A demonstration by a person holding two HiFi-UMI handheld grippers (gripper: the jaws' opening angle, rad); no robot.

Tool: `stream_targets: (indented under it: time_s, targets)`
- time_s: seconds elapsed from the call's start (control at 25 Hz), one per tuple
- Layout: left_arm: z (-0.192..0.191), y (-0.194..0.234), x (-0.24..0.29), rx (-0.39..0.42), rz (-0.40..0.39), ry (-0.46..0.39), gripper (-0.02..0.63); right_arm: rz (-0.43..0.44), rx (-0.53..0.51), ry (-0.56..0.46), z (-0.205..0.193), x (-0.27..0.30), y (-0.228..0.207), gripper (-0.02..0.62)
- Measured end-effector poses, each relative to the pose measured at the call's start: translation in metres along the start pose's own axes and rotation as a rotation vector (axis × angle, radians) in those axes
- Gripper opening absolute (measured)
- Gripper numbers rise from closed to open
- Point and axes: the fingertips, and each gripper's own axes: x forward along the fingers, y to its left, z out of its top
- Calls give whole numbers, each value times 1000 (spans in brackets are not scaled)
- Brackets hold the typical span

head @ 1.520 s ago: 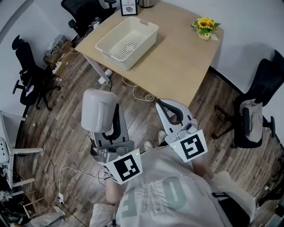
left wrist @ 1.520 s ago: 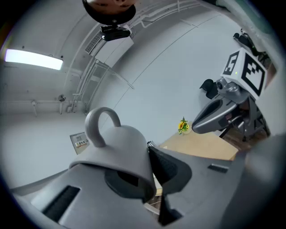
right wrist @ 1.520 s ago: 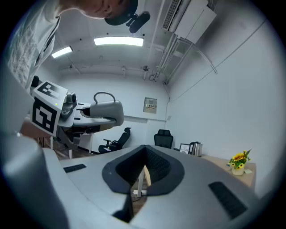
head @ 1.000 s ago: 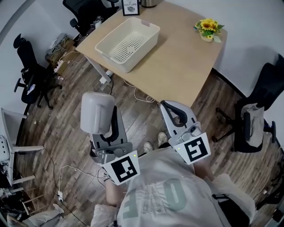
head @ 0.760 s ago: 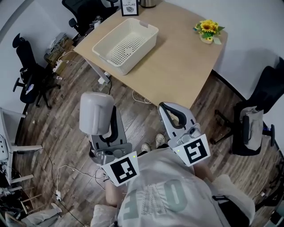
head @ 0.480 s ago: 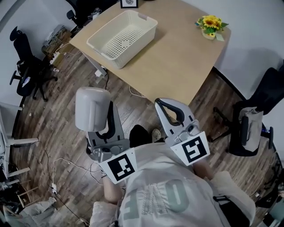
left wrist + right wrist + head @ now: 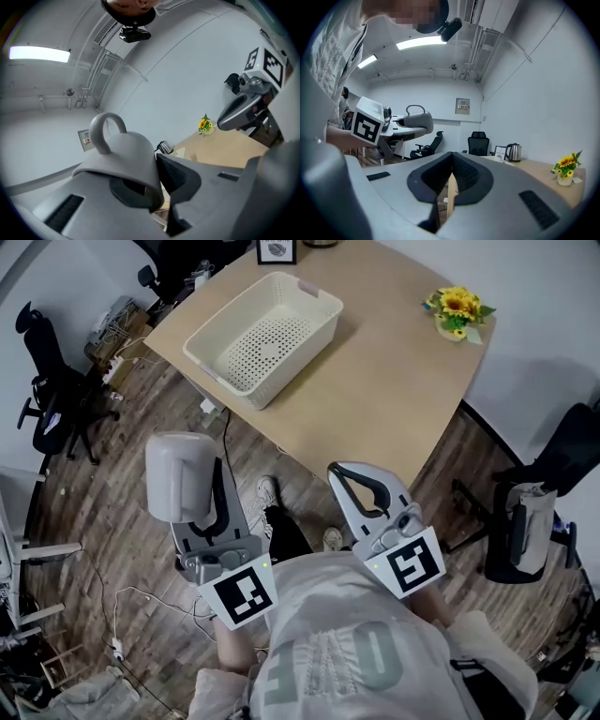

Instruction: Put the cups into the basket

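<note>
A grey cup [image 7: 178, 474] with a loop handle is held over the wooden floor, short of the table, with my left gripper [image 7: 210, 491] shut on it. In the left gripper view the cup [image 7: 119, 159] fills the middle, handle upward, and the left gripper [image 7: 158, 185] pinches its rim. My right gripper [image 7: 343, 472] is shut with nothing in it, beside the left one; its jaws meet in the right gripper view [image 7: 451, 174]. The cream perforated basket [image 7: 208, 351] stands empty on the table's far left part.
The light wooden table [image 7: 403, 381] carries a pot of yellow flowers [image 7: 457, 307], a small framed picture [image 7: 275, 249] and a kettle [image 7: 513, 152]. Office chairs stand at the left [image 7: 42, 399] and right [image 7: 534, 512]. Cables [image 7: 103, 596] lie on the floor.
The person has stepped toward the table, a foot coming into view under the grippers. Both grippers came along; the cup stays in the left one and the right stays shut.
</note>
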Motion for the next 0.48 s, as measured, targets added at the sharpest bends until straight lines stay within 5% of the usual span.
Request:
stream_targets:
  time_s: [0.48]
  targets:
    - [-59, 80, 127, -9, -77, -60, 48, -96, 19, -42, 15, 147, -41, -2]
